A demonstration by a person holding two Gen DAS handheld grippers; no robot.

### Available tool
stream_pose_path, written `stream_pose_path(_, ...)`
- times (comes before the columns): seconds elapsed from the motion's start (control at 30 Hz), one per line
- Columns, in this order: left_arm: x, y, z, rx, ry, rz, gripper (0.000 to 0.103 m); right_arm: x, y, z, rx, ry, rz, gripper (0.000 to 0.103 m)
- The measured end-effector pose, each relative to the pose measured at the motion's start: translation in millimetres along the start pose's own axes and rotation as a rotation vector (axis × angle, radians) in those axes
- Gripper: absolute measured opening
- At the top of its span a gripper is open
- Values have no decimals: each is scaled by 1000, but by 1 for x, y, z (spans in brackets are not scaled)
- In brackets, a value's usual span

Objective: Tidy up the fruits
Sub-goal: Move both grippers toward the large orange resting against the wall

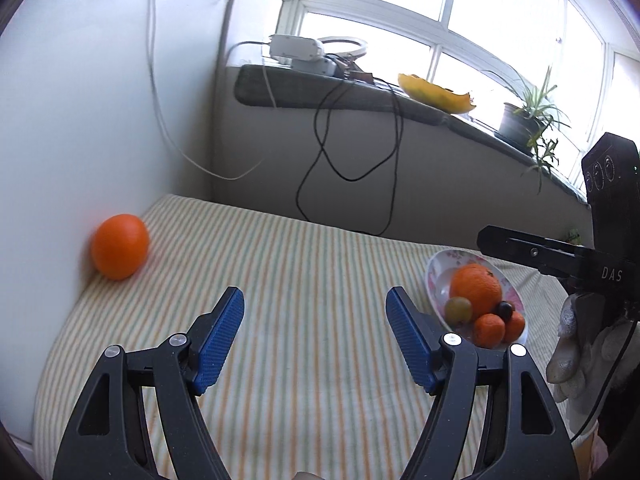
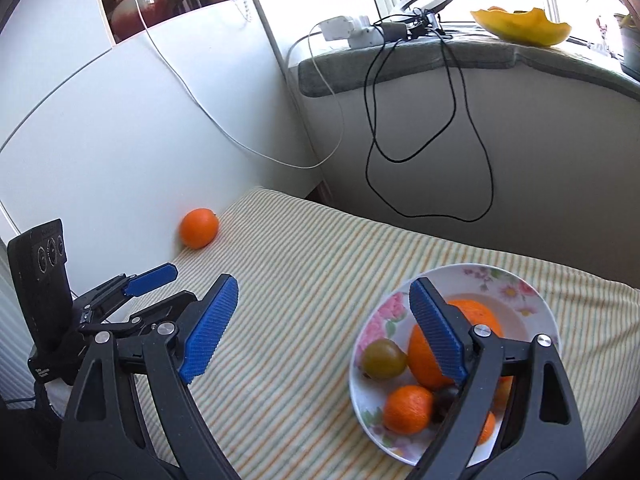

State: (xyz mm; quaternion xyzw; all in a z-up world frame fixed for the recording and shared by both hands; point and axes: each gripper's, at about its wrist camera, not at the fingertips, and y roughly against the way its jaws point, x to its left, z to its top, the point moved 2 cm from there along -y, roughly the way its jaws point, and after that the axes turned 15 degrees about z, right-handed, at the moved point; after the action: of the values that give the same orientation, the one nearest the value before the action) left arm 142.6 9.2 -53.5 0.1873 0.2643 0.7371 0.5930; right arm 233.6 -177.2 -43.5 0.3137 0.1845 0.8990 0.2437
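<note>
A loose orange lies on the striped cloth against the white wall at the left. A flowered plate on the right holds a big orange, a greenish fruit, small oranges and a dark fruit. My left gripper stands open over bare cloth, between the loose orange and the plate, with nothing in it. My right gripper is open too, its right finger over the plate, touching no fruit that I can see.
A grey windowsill at the back carries white devices, a ring light, a yellow bowl and a potted plant. Black and white cables hang down the wall. A gloved hand holds the right gripper beside the plate.
</note>
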Motion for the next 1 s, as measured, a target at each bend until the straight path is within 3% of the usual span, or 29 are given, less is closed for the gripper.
stream_pose_path(0.23,54,-9,-2,-9,71,136,73,20,-50,21,42,0,87,90)
stream_pose_path(0.43,87,-22,-5,3,110,207,73,39,-96,41,85,9,145,90)
stream_pose_path(0.73,118,-45,-5,23,152,260,73,67,-180,66,184,4,252,90)
stream_pose_path(1.0,126,-69,1,44,153,274,73,72,-266,80,288,-84,369,90)
